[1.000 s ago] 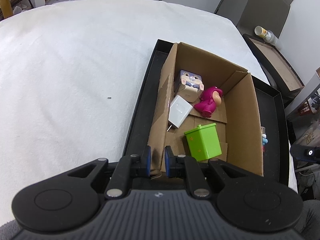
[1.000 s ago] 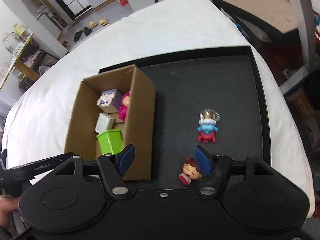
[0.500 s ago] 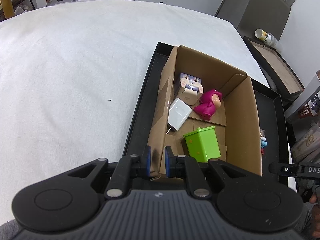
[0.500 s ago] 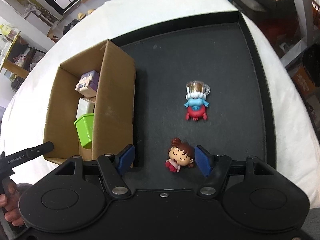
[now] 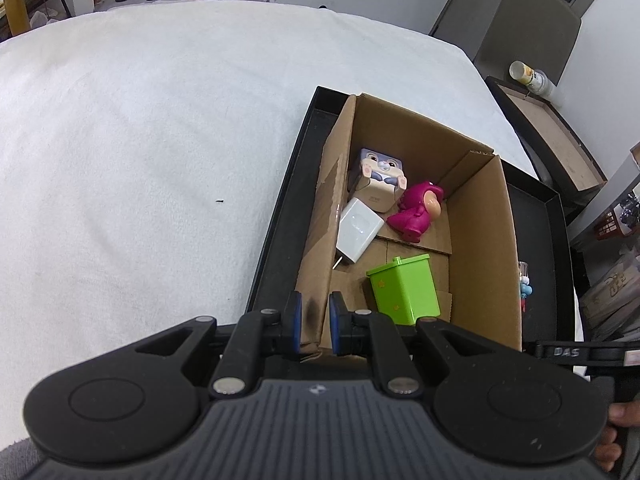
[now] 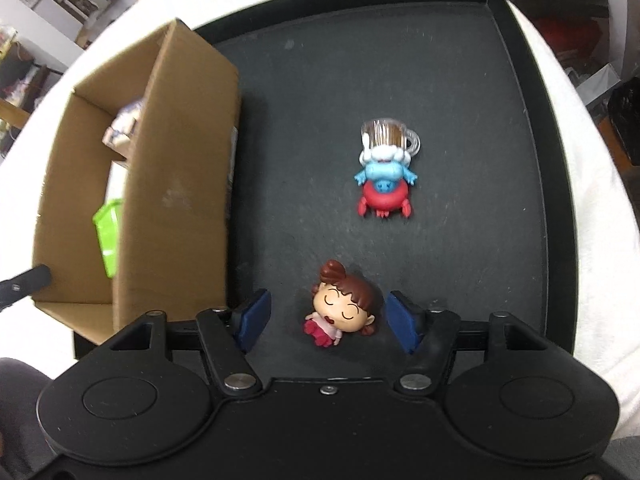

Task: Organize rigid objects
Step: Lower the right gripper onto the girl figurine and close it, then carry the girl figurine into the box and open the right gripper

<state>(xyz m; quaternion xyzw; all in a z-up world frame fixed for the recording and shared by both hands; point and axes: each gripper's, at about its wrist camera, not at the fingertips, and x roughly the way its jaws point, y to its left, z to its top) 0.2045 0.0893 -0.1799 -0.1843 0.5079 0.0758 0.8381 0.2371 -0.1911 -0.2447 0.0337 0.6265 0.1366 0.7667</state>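
My left gripper [image 5: 314, 320] is shut on the near left wall of the cardboard box [image 5: 476, 240]. Inside the box lie a green bin [image 5: 404, 290], a white charger [image 5: 358, 230], a magenta figure [image 5: 416, 214] and a bunny cube [image 5: 378, 176]. In the right wrist view a brown-haired doll [image 6: 340, 312] lies on the black tray [image 6: 440, 60]. My right gripper [image 6: 326, 322] straddles the doll, its jaws closing. Both blue pads [image 6: 400, 322] still stand clear of the doll. Beyond it lies a blue-and-red figure with a mug [image 6: 386, 176].
The box [image 6: 176, 184] fills the tray's left part, and the tray sits on a white cloth [image 5: 140, 160]. A second tray [image 5: 552, 136] with a cup [image 5: 528, 76] stands past the table's far right. A hand [image 5: 616, 432] shows at the lower right edge.
My right gripper has sunk over the tray until the doll lies between its fingers, and its jaws have narrowed. My left gripper has kept its hold on the box wall.
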